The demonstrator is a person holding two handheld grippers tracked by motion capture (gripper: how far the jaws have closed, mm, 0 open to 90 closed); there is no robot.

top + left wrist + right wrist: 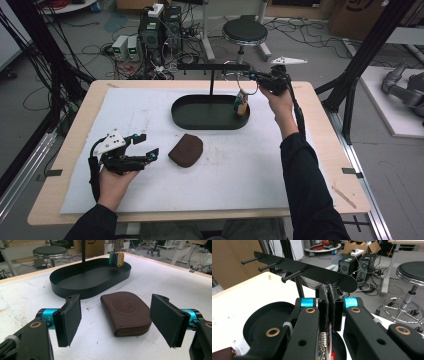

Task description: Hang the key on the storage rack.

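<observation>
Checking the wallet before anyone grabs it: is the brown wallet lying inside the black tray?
No, the wallet lies on the white mat in front of the tray, outside its rim.

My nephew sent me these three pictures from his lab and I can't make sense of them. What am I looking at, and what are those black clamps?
A person at a table holds a hand-worked clamp in each hand. One picture looks down from above; the other two come from cameras riding on each clamp. The left gripper is open, aimed at a brown zip wallet on the white mat. The right gripper is shut on a key bunch with coloured tags, hanging over the black oval tray, beside the tray's peg rack.
</observation>
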